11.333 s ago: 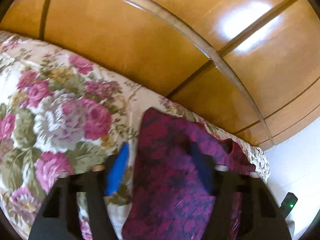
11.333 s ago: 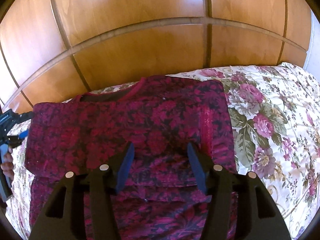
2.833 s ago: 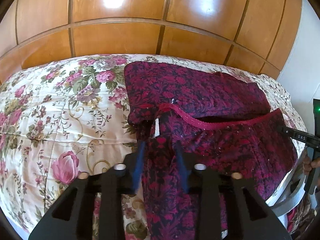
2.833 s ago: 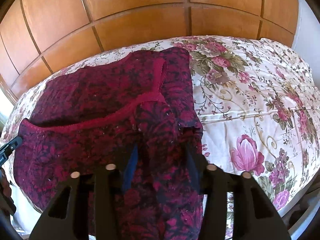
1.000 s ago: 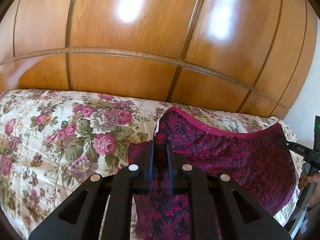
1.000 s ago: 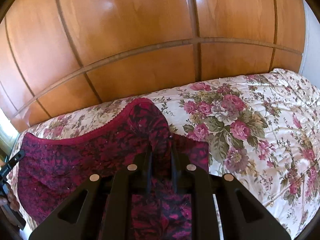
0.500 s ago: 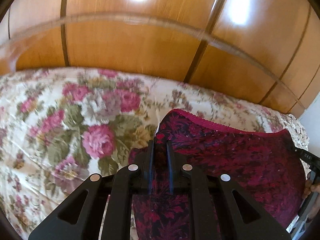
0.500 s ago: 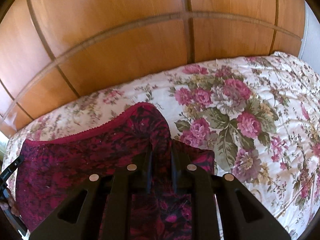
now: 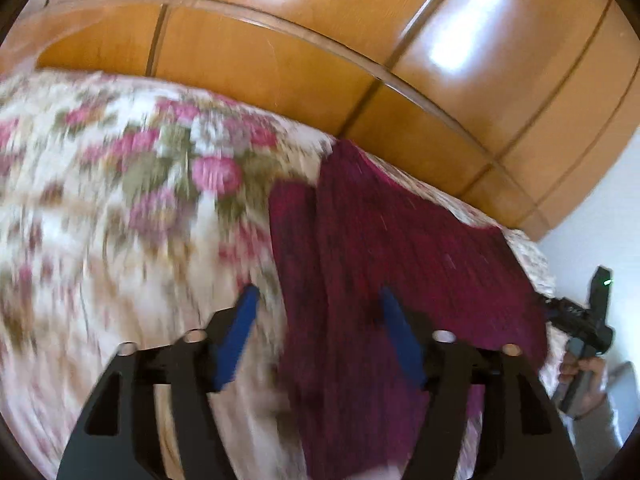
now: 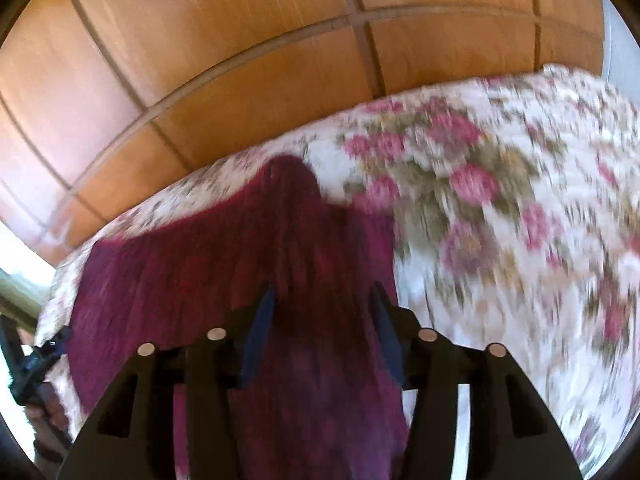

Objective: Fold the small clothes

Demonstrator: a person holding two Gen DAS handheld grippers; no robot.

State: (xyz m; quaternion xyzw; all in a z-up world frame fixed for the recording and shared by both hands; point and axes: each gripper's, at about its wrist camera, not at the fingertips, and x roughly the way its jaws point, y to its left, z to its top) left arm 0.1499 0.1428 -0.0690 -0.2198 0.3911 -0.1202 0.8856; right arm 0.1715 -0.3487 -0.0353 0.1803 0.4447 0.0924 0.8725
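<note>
A dark red floral garment (image 9: 392, 248) lies folded on the flowered bedspread (image 9: 120, 208), its folded edge towards the wooden panels. My left gripper (image 9: 318, 300) is open just above the garment's left edge, with nothing between its blue fingers (image 9: 240, 332). In the right wrist view the same garment (image 10: 208, 264) lies under my right gripper (image 10: 324, 296), which is open over the garment's right part. Both views are blurred by motion. The right gripper also shows at the far right of the left wrist view (image 9: 588, 320).
Glossy wooden panels (image 9: 320, 52) rise right behind the bed. A white wall (image 9: 600, 208) stands at the right of the left wrist view. Bare bedspread (image 10: 520, 240) spreads to the right of the garment.
Both grippers were shut on the garment's front edge and carried it towards the panels. Now both have opened and let it go, and the cloth lies folded over itself.
</note>
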